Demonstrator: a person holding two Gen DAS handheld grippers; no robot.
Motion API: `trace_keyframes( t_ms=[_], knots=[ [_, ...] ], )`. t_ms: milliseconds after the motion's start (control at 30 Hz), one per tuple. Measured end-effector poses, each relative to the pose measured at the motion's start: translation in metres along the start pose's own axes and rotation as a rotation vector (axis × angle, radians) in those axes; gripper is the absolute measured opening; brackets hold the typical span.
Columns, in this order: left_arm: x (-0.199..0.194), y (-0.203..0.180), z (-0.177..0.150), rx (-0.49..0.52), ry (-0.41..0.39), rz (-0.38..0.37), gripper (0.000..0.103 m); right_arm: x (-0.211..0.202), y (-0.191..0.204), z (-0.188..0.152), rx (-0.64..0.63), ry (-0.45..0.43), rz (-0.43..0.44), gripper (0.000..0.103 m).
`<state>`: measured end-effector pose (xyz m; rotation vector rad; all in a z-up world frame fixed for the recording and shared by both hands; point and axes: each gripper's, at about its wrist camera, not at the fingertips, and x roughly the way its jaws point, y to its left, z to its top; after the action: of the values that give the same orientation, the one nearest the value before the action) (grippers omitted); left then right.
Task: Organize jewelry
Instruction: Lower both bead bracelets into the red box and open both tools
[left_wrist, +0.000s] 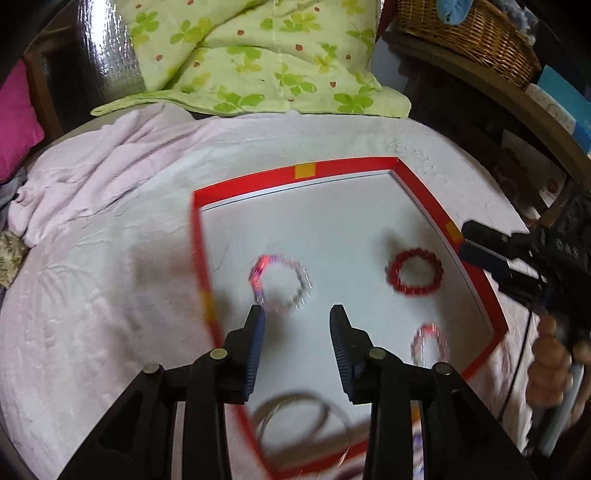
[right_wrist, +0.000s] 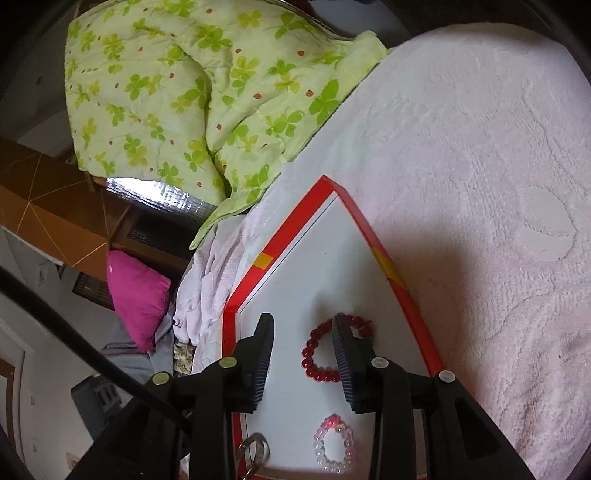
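A red-rimmed white tray (left_wrist: 354, 166) lies on the bed. In it are a red bead bracelet (left_wrist: 413, 271), a blurred pink and clear bead bracelet (left_wrist: 280, 284), a smaller pink bead bracelet (left_wrist: 430, 345) and silver bangles (left_wrist: 303, 417). My left gripper (left_wrist: 297, 314) hangs open over the tray just short of the pink and clear bracelet, with nothing between its fingers. My right gripper (right_wrist: 303, 319) is open above the red bead bracelet (right_wrist: 321, 354); its right finger covers part of the ring. The right gripper (left_wrist: 464, 240) also shows at the tray's right rim, a hand on its handle.
The tray rests on a pale pink blanket (left_wrist: 110, 258). Behind it lie a green clover-print quilt (left_wrist: 258, 55) and a silver foil mat (left_wrist: 107, 48). A magenta pillow (left_wrist: 18, 122) is at the left, a wicker basket (left_wrist: 476, 33) at the back right.
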<state>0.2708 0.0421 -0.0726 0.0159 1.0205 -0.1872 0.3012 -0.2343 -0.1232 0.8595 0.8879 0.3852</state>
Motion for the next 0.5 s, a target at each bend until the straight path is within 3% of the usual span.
trace_keyframes(
  t_ms=[333, 500],
  knots=[
    [-0.037, 0.008, -0.09, 0.041, 0.039, -0.01, 0.037, -0.02, 0.012, -0.016, -0.061, 0.011, 0.001, 0.036],
    [-0.029, 0.01, -0.1, 0.027, 0.063, 0.011, 0.037, -0.032, 0.009, -0.022, -0.08, 0.01, -0.016, 0.036]
  ],
)
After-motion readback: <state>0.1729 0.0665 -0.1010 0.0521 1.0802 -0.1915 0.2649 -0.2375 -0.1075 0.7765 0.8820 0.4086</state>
